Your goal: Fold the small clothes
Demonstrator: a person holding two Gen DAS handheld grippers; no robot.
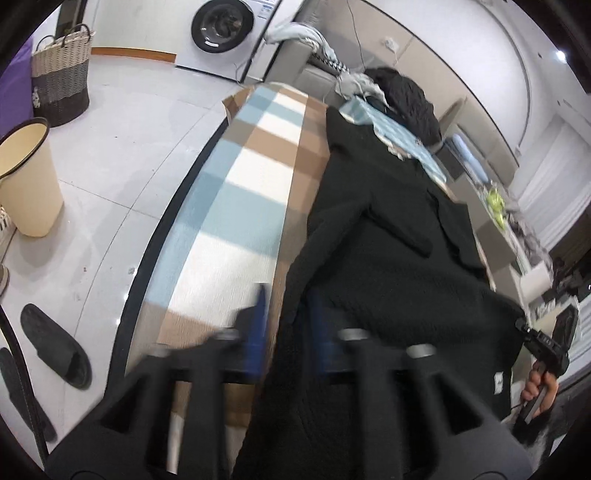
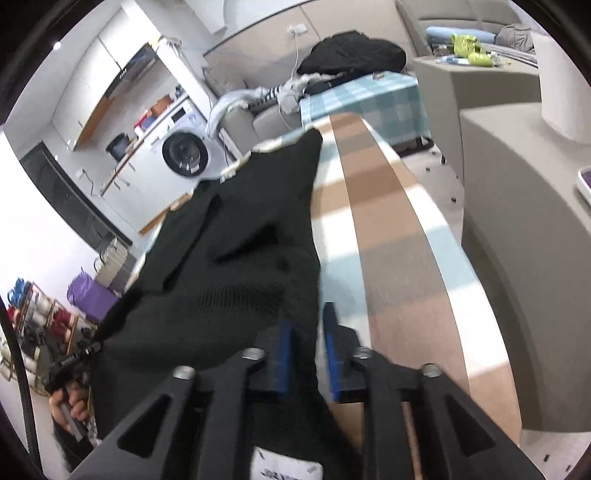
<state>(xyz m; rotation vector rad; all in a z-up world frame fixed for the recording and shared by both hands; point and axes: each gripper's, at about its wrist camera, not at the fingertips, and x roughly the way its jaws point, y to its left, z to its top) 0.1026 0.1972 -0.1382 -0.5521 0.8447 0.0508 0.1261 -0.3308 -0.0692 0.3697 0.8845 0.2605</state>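
A black knit garment lies stretched along a table covered with a checked blue, white and brown cloth. My left gripper is shut on the garment's near left edge, blue pads on either side of the fabric. My right gripper is shut on the garment's near right edge, and a white label hangs below it. Each gripper's handle and the hand that holds it show in the other's view, the right one and the left one.
A washing machine, a woven basket and a cream bin stand on the tiled floor, with a black slipper near the table. A pile of dark clothes lies beyond the table's far end. A beige sofa runs along the right.
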